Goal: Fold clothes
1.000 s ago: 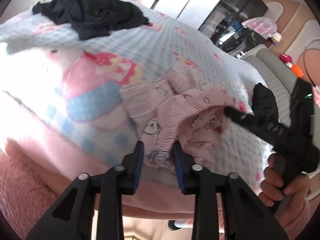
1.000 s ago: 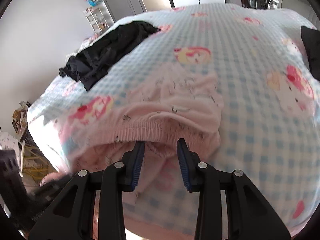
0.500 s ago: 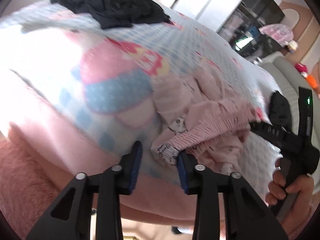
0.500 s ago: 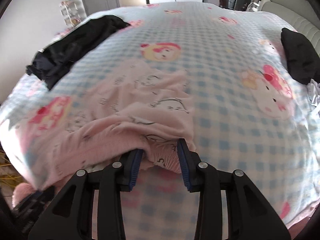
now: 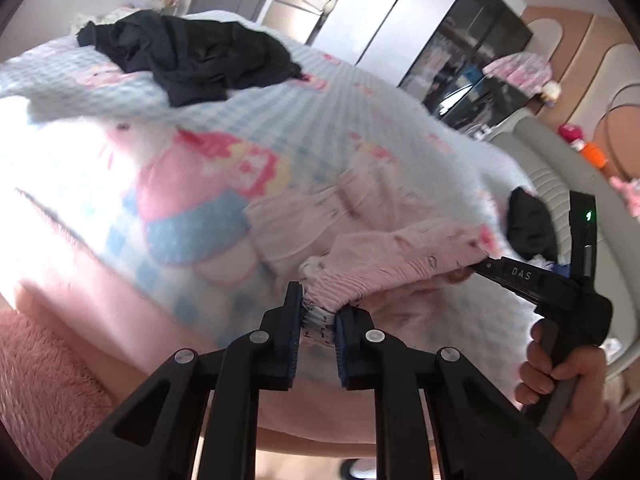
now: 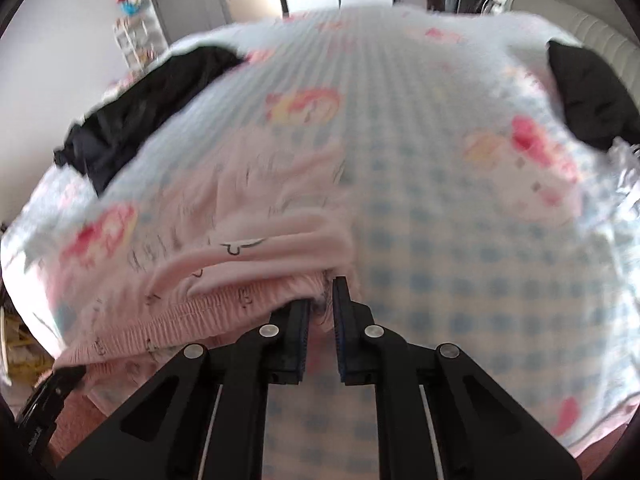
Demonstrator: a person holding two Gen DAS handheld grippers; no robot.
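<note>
One end of the elastic waistband of the pink garment [image 5: 404, 258] is pinched between the blue pads of the left gripper [image 5: 319, 317]. The other end is clamped by the right gripper [image 6: 321, 312], whose black body is gripped by a hand [image 5: 556, 372] at the right of the left wrist view. The waistband is stretched between the two, raised just above the near edge of the bed, while the rest of the garment is spread on the blanket [image 6: 440, 208] behind it. The blanket is checked in pale blue and white and printed with pink cartoon figures. A crumpled black garment [image 5: 192, 56] is seen at its far left corner, and a smaller black item [image 6: 588, 92] near its right edge. Beyond the bed, grey wardrobe doors [image 5: 384, 20], a dark glass-fronted cabinet [image 5: 480, 60] and a beige ribbed sofa [image 5: 560, 176] are visible. A fluffy pink rug [image 5: 44, 372] is seen below the bed's edge.
</note>
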